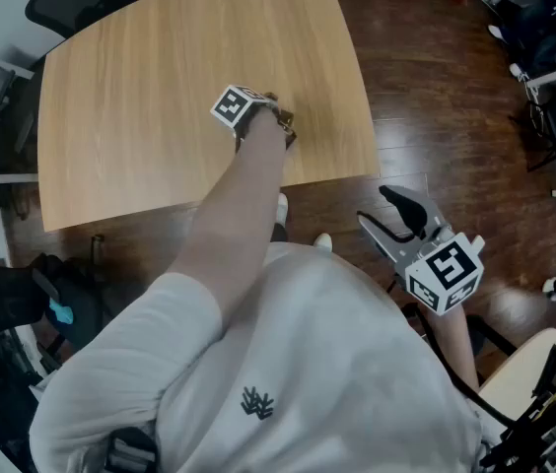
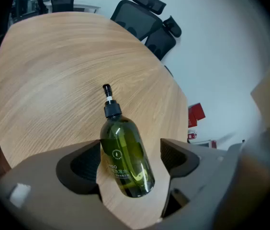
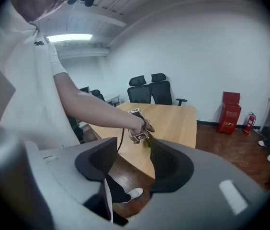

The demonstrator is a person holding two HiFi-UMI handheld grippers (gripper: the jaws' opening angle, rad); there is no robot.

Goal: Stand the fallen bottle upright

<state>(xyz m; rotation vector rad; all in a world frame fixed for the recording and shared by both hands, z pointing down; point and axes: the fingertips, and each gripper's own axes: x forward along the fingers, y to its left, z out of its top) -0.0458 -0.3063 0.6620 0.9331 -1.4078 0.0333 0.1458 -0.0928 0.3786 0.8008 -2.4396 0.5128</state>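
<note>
Down at four o'clock in the head view, the right gripper [image 1: 384, 213] hangs over the dark floor, jaws spread, nothing between them. Out on the wooden table [image 2: 53, 80], the left gripper [image 2: 130, 149] is spread wide around the green bottle [image 2: 125, 159], which lies on its side, black pump pointing to eleven o'clock. Beyond, at one o'clock, stand black office chairs [image 2: 144, 18].

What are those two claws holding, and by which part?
Nothing is gripped yet. The left gripper's open jaws flank the lying green bottle's body; the right gripper is empty.
</note>
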